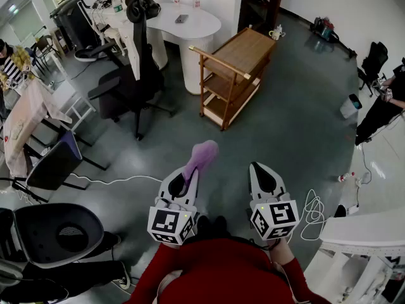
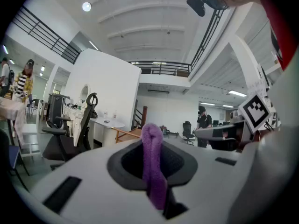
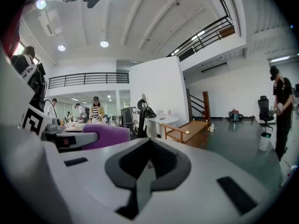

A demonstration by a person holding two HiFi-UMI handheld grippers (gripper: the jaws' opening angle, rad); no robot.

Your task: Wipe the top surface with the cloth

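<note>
A purple cloth (image 1: 202,156) sticks out forward from my left gripper (image 1: 189,173), which is shut on it. In the left gripper view the cloth (image 2: 153,162) stands up between the closed jaws. My right gripper (image 1: 257,168) is beside it, shut with nothing in it; in the right gripper view its jaws (image 3: 148,149) meet, and the cloth (image 3: 105,135) shows to the left. Both grippers hang over the grey floor. A wooden cart (image 1: 235,73) with a flat slatted top stands well ahead of them, also seen as the cart (image 3: 189,130) in the right gripper view.
A black office chair (image 1: 133,75) and a white round table (image 1: 190,24) stand left of the cart. Another chair (image 1: 58,234) is at lower left. White cables (image 1: 312,213) and a white table (image 1: 367,228) lie to the right. A person (image 1: 385,103) stands far right.
</note>
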